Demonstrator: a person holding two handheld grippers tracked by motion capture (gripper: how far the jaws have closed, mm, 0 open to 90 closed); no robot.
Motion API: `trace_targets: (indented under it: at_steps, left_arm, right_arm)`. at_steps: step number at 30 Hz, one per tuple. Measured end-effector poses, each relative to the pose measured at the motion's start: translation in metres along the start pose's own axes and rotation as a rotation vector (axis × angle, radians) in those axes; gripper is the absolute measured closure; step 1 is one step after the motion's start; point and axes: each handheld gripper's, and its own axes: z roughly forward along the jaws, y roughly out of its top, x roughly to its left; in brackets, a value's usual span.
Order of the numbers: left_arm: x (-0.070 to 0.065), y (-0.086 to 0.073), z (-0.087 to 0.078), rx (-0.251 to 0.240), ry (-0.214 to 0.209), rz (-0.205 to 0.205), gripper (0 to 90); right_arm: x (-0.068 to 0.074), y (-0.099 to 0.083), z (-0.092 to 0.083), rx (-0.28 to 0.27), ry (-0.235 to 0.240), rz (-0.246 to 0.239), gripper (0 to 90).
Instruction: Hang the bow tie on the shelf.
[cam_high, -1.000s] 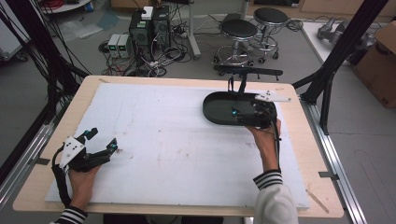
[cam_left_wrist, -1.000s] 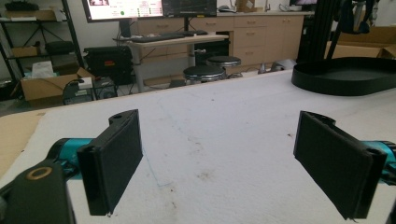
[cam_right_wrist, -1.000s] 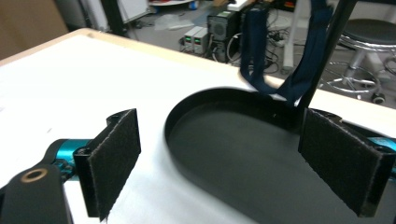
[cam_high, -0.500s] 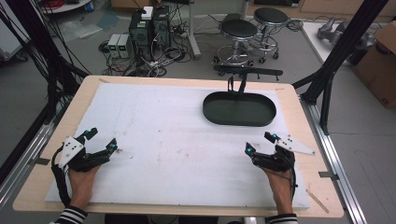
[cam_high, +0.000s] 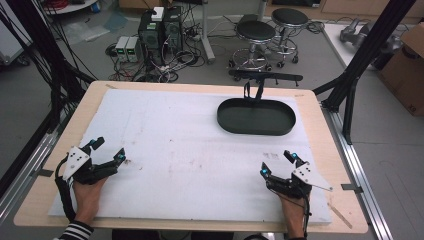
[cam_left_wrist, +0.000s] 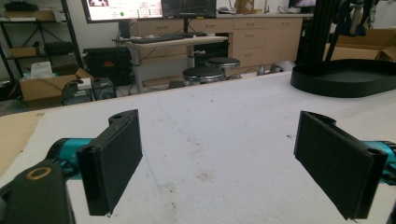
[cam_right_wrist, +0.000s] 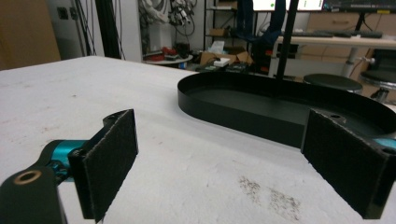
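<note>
wood table (cam_high: 320, 107) w/ white mat (cam_high: 190, 150) on top; black oval tray (cam_high: 256, 116) on mat, far right.

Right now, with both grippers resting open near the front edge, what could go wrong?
The black oval tray lies far across the white mat, near the table's far edge, so a push from the right gripper might slide it off. The left gripper sits farthest from it, so its reach may be long and awkward.

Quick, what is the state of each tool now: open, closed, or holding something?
Left tool: open, holding nothing, low over the white mat.
Right tool: open, holding nothing, apart from the black tray.
</note>
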Motion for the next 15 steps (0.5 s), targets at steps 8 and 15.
trace_targets:
  at_steps: [8,15]
  left_arm:
    - [-0.0004,0.0,0.0002,-0.001,0.002,0.0,15.4]
    - [-0.0007,0.0,-0.0001,-0.002,-0.002,0.006,15.3]
  right_arm:
    - [0.0003,-0.0016,0.0,-0.008,-0.004,-0.01,9.9]
    - [0.0003,-0.002,-0.0005,-0.016,-0.018,-0.012,9.9]
